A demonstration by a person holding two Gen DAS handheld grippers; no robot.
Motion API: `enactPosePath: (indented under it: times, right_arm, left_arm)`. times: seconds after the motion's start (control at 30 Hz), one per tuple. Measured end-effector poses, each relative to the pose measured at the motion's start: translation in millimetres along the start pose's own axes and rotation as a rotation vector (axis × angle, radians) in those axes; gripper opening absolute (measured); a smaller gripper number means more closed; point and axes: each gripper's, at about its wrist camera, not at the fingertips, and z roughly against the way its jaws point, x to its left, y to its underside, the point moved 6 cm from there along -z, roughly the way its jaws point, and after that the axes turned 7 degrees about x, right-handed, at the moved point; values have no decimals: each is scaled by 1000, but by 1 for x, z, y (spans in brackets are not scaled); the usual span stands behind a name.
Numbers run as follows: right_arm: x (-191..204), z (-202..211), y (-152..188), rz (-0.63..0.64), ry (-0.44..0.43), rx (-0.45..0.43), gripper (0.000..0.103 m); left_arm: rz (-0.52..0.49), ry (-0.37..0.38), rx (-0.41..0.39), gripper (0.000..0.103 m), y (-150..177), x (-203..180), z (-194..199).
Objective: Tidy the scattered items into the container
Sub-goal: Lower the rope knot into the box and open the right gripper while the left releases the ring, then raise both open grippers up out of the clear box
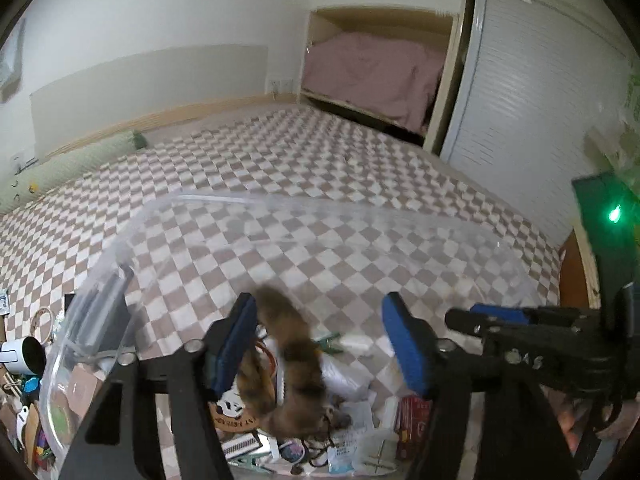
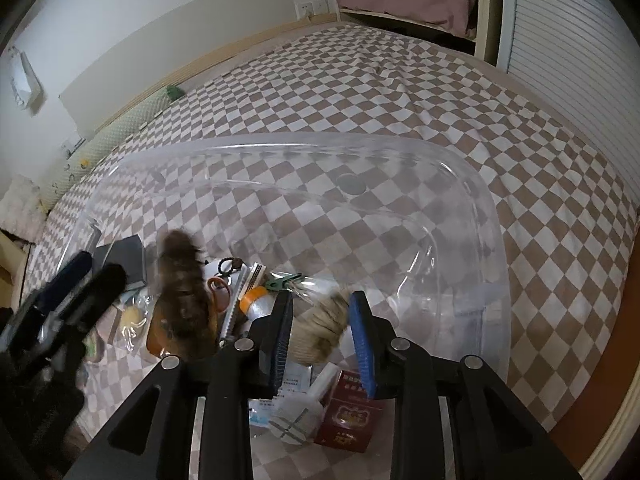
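A clear plastic container (image 2: 472,216) stands on the checkered bedspread and holds several small items. A brown furry tail-like item (image 1: 296,356) is blurred between my left gripper's open blue pads, above the pile; it also shows in the right wrist view (image 2: 182,296). My left gripper (image 1: 320,344) is open over the container and appears in the right wrist view (image 2: 76,280) at the left. My right gripper (image 2: 320,340) is shut on a beige tassel-like brush (image 2: 320,332) over the container's near end. A red box (image 2: 348,416), orange scissors (image 2: 220,292) and a green clip (image 2: 280,280) lie inside.
The checkered bed (image 2: 360,92) extends far behind the container. Loose items, including a white cylinder (image 1: 20,354), lie outside the container's left wall. A wardrobe (image 1: 532,92) stands at the right, and a green bolster (image 1: 72,164) lies along the wall.
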Motion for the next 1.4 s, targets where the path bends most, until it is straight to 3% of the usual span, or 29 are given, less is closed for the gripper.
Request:
enactPosePath:
  times: [0.17, 0.2, 0.23, 0.27, 0.3, 0.43, 0.5, 0.97, 1.4]
  right_arm:
    - [4, 4, 0, 26, 18, -15, 41]
    - [5, 5, 0, 39, 33, -20, 48]
    - [6, 6, 1, 51, 46, -26, 76]
    - [7, 7, 1, 56, 48, -36, 92]
    - [7, 9, 1, 61, 51, -46, 102]
    - [7, 11, 3, 59, 60, -70, 102]
    - [6, 13, 3, 55, 61, -85, 103]
    - [11, 50, 6, 42, 34, -202, 103]
    - [30, 100, 18, 78, 2, -306, 103]
  left_arm:
    - [10, -27, -7, 66, 0, 7, 3]
    - [15, -35, -8, 72, 0, 9, 4]
    - [19, -43, -10, 78, 0, 11, 5]
    - [22, -50, -16, 90, 1, 12, 7]
    - [23, -56, -22, 95, 1, 14, 9]
    - [30, -69, -29, 96, 3, 22, 17]
    - [33, -66, -28, 103, 3, 26, 21]
    - [16, -97, -53, 103, 7, 36, 52]
    - [32, -114, -128, 103, 10, 46, 106]
